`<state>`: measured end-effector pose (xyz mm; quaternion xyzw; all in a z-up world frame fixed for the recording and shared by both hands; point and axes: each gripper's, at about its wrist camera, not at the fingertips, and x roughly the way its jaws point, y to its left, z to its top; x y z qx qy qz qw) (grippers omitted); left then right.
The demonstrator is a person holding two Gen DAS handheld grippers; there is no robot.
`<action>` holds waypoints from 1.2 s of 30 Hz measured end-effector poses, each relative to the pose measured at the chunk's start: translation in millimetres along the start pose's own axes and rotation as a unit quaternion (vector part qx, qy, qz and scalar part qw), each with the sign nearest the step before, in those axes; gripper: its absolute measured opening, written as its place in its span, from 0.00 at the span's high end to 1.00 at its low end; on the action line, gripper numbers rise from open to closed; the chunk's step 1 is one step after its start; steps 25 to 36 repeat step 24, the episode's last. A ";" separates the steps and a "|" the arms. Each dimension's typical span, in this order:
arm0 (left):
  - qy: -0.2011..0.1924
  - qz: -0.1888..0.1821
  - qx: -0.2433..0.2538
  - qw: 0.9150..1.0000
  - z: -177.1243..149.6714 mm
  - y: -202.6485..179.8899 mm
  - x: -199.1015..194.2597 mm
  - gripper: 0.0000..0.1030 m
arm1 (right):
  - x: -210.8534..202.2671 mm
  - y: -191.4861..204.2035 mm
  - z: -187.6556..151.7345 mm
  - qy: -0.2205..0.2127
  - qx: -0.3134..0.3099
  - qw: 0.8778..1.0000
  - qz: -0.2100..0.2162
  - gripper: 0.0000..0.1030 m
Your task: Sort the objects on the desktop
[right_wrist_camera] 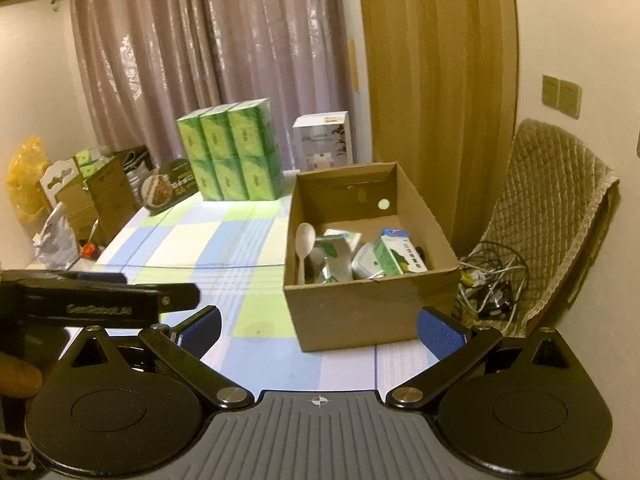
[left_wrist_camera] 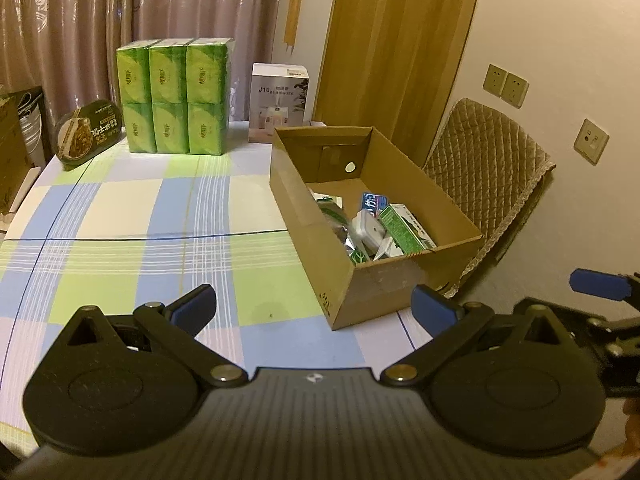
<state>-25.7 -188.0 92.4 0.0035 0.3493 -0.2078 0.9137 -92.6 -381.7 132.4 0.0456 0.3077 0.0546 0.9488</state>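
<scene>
An open cardboard box (left_wrist_camera: 400,284) (right_wrist_camera: 360,304) stands on the checked tablecloth (left_wrist_camera: 160,208) (right_wrist_camera: 224,232) near the table's right edge. Inside lie a green-and-white carton (left_wrist_camera: 404,232) (right_wrist_camera: 394,256), a white case (left_wrist_camera: 370,230) (right_wrist_camera: 366,262), a blue packet (left_wrist_camera: 374,202), a pale spoon (right_wrist_camera: 305,240) and green wrappers (right_wrist_camera: 332,254). My left gripper (left_wrist_camera: 316,308) hovers open over the near table, empty, just short of the box. My right gripper (right_wrist_camera: 320,330) is open and empty too, in front of the box. The left gripper's side (right_wrist_camera: 100,302) shows at the left of the right wrist view.
A stack of green tissue packs (left_wrist_camera: 174,96) (right_wrist_camera: 232,152), a white humidifier box (left_wrist_camera: 280,102) (right_wrist_camera: 324,140) and a dark noodle bowl (left_wrist_camera: 90,132) (right_wrist_camera: 170,186) line the far edge. Boxes and bags (right_wrist_camera: 80,196) crowd the left. A quilted chair (left_wrist_camera: 484,168) (right_wrist_camera: 548,216) with cables (right_wrist_camera: 488,280) stands right.
</scene>
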 end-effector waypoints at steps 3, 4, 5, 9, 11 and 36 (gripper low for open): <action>-0.002 -0.002 0.002 1.000 -1.1 -2.0 -1.6 0.01 | -1.9 1.3 0.0 -0.002 -0.001 1.000 -0.001 0.02; -0.003 -0.002 0.003 1.000 -1.2 -2.8 -1.7 0.01 | -1.8 1.0 0.7 -0.002 0.000 1.000 -0.002 0.02; -0.003 -0.003 0.003 1.000 -1.2 -3.4 -1.6 0.01 | -1.2 0.5 1.3 -0.003 0.001 1.000 -0.003 0.02; -0.003 -0.004 0.003 1.000 -2.3 -3.7 -1.9 0.01 | 0.7 -0.7 0.2 -0.003 0.003 1.000 -0.005 0.02; -0.005 -0.002 0.006 1.000 -2.5 -3.6 -1.8 0.01 | 1.1 -1.4 -0.4 -0.002 0.006 1.000 -0.004 0.02; -0.012 -0.004 0.008 1.000 -3.8 -4.4 -2.3 0.01 | 0.6 -4.7 -1.7 -0.002 0.009 1.000 -0.008 0.02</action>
